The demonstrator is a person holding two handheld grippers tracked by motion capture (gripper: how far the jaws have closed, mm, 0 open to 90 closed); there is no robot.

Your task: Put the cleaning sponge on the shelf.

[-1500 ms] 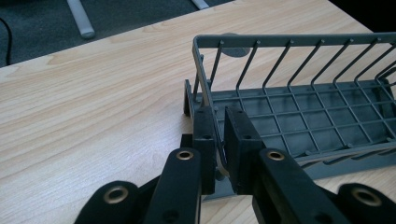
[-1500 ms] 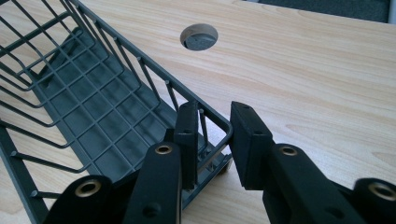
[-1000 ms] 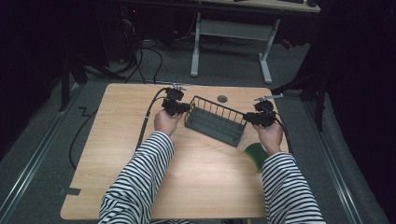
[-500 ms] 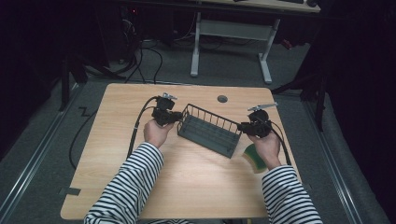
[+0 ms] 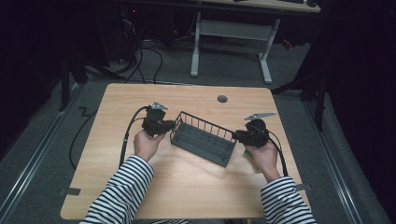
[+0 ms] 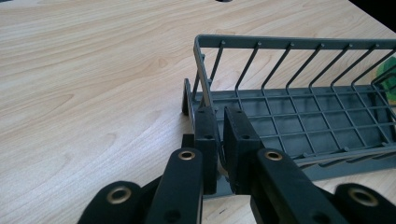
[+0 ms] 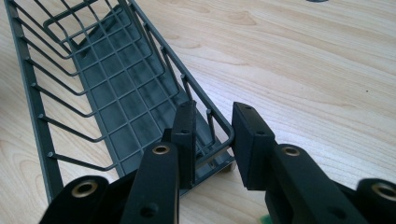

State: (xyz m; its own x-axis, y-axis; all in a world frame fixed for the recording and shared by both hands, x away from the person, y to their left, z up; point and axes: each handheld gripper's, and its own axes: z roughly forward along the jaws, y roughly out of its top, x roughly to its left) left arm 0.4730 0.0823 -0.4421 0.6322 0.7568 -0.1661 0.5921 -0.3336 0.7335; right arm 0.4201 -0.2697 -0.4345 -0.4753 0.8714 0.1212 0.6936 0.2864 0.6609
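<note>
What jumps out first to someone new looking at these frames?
The dark wire basket, lying slantwise in the middle of the pale wooden table, with a gripper at each short end. The left gripper is clamped on the rim of its near end, and the right gripper straddles the rim at the far end, jaws on either side of the wire. Striped sleeves come in from the bottom edge, and a bit of something green peeks out under the right hand.

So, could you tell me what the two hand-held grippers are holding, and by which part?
Both hold the wire basket: the left hand-held gripper clamps one end wall's rim, the right hand-held gripper the opposite end's.
</note>
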